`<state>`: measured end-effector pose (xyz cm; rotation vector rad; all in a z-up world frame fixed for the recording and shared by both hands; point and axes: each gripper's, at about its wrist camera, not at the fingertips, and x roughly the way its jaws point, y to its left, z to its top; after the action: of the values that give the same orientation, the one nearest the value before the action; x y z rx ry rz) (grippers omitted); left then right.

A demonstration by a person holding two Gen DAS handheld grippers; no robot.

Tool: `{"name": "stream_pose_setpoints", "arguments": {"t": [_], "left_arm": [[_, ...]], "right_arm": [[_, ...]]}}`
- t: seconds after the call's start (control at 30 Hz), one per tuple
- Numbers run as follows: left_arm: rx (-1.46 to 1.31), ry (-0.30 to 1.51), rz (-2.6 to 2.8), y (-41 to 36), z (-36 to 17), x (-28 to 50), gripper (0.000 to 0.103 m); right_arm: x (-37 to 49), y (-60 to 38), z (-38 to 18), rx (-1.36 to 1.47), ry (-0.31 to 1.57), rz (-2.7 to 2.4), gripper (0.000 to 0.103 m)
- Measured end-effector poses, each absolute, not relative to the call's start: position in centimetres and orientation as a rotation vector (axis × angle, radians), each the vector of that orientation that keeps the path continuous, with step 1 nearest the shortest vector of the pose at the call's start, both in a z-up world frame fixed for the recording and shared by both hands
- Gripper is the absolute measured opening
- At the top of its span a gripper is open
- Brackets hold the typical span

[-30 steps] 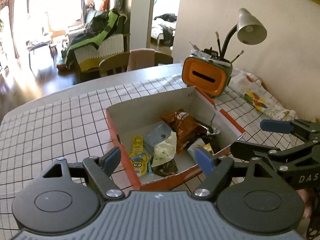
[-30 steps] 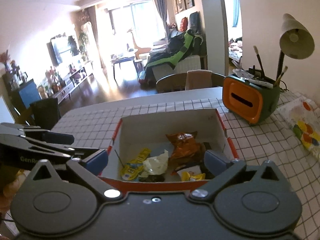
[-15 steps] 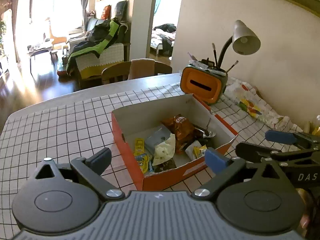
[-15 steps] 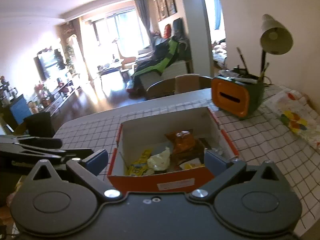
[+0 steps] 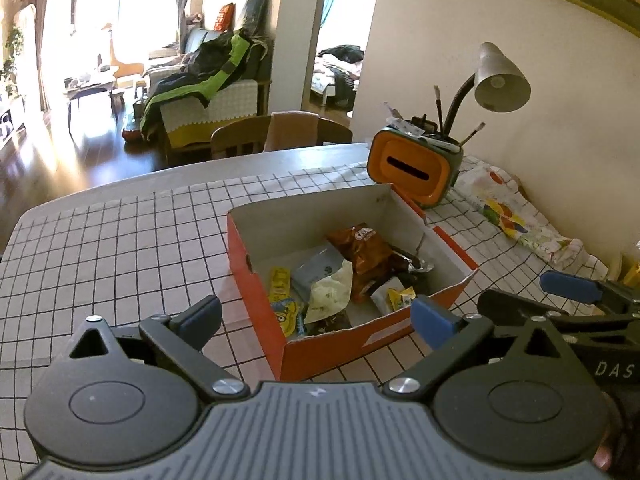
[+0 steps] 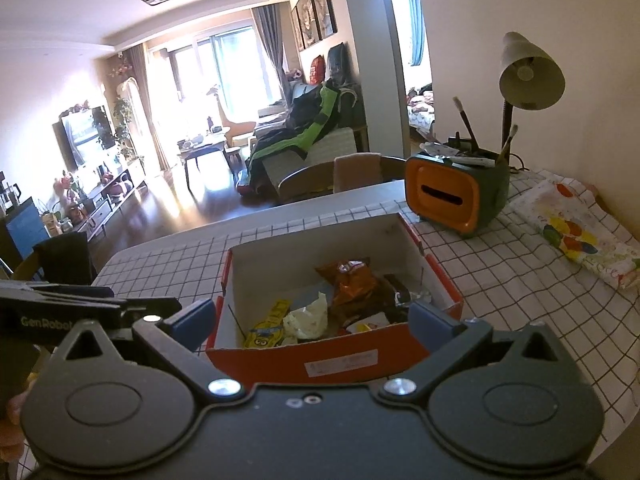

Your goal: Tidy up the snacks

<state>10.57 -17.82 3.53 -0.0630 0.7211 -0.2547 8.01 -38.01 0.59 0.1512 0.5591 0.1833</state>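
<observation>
An orange cardboard box (image 5: 256, 264) (image 6: 320, 360) stands on the checked tablecloth and holds several snack packets: an orange-brown bag (image 5: 362, 250) (image 6: 350, 280), a pale wrapper (image 5: 330, 292) (image 6: 306, 318), yellow cartoon packets (image 5: 286, 308) (image 6: 264, 330) and a grey pouch (image 5: 316, 266). My left gripper (image 5: 316, 318) is open and empty, held back from the box's near corner. My right gripper (image 6: 312, 316) is open and empty, in front of the box's near wall. Each gripper shows at the edge of the other's view.
An orange and green tissue holder (image 5: 414, 168) (image 6: 452, 196) with brushes and a desk lamp (image 5: 500, 80) (image 6: 528, 72) stand behind the box by the wall. A colourful folded cloth (image 5: 512, 212) (image 6: 576, 232) lies to the right. A wooden chair (image 5: 280, 136) is at the table's far edge.
Both grippers have drawn back and risen away from the box, so it looks smaller and its outer walls show. Both stay open and empty.
</observation>
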Motion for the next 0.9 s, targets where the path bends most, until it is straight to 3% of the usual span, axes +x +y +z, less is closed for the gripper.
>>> {"name": "stream_pose_setpoints", "arguments": {"t": [0.9], "left_arm": [[-0.063, 0.711, -0.206, -17.2, 3.3, 10.4, 0.101]], "right_arm": [[7.8, -36.9, 1.3, 0.103, 0.504, 0.166, 0.103]]}}
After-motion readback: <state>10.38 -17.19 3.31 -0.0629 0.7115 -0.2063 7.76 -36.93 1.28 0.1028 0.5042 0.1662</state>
